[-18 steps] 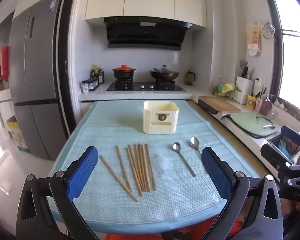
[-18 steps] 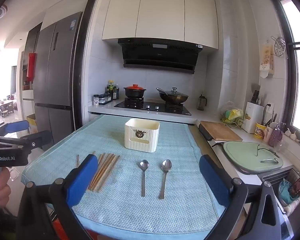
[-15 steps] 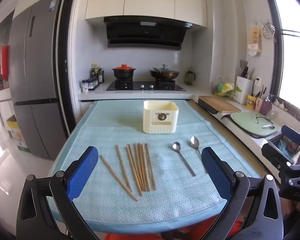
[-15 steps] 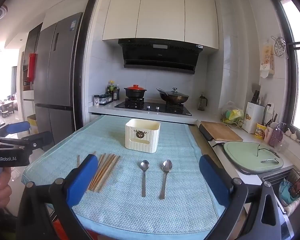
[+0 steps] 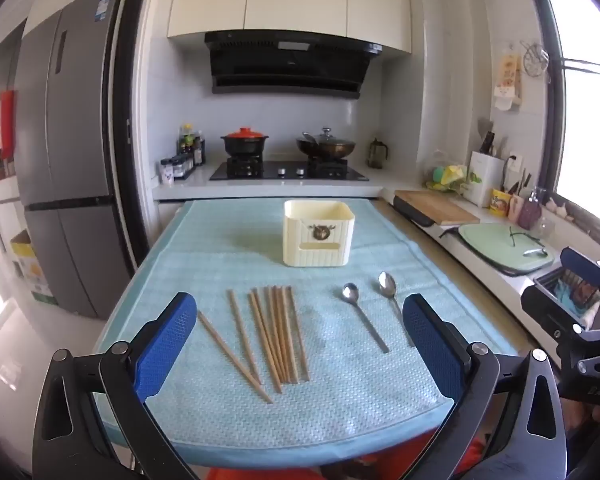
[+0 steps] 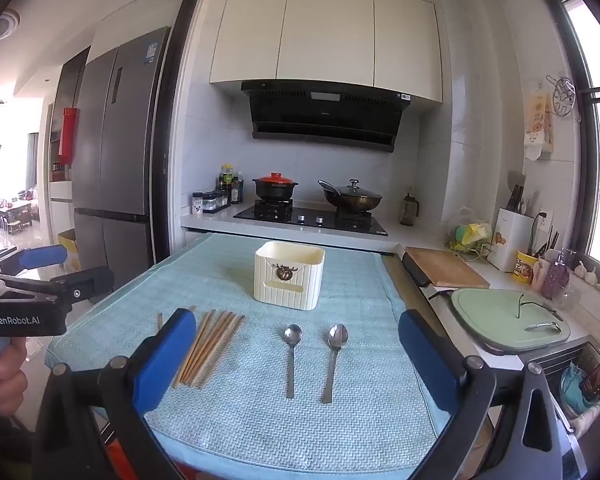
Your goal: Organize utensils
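Note:
Several wooden chopsticks [image 5: 274, 336] [image 6: 210, 346] lie in a loose row on a light blue cloth [image 5: 228, 240] [image 6: 360, 420] that covers the table. To their right two steel spoons [image 5: 363, 320] [image 6: 291, 356] lie side by side, bowls pointing away. Behind them a cream utensil holder [image 5: 318, 233] [image 6: 289, 275] stands upright and looks empty. My left gripper [image 5: 300, 344] hangs open above the near edge, before the chopsticks. My right gripper [image 6: 292, 356] is open too, nothing between its blue pads, framing the spoons. Each gripper shows at the edge of the other's view.
A counter runs along the right with a wooden cutting board [image 6: 444, 272], a green lidded pan [image 6: 508, 318] and a dish rack [image 6: 580, 372]. At the back are a stove with a red-lidded pot [image 5: 244, 144] and a wok [image 5: 326, 146]. A fridge [image 5: 72, 184] stands left.

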`<state>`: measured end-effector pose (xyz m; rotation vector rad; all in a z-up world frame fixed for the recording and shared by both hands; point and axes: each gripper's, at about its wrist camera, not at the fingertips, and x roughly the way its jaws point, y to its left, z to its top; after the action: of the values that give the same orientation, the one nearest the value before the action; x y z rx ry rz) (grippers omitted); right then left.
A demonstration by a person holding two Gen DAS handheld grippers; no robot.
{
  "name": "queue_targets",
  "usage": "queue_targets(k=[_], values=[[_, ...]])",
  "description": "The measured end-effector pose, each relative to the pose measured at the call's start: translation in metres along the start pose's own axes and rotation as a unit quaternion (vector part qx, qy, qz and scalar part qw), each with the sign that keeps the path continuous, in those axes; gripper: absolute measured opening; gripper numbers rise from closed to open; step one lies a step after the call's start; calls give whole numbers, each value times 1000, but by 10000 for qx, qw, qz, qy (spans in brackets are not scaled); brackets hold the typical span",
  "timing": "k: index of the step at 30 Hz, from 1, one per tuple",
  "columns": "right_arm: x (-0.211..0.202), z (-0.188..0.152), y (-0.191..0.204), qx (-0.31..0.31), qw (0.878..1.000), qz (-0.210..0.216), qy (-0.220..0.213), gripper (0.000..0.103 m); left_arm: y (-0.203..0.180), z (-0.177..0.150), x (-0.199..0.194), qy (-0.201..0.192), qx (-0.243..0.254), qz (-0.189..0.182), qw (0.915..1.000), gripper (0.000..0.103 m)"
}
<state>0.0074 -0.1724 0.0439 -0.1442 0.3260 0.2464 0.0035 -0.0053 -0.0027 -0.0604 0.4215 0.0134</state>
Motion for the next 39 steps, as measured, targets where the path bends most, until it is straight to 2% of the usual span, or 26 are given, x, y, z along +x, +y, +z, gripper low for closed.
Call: queue_targets(k=[39], values=[[8, -6, 0, 62, 9999, 99, 108, 103, 4, -2, 13, 291, -67, -113, 9995, 103]])
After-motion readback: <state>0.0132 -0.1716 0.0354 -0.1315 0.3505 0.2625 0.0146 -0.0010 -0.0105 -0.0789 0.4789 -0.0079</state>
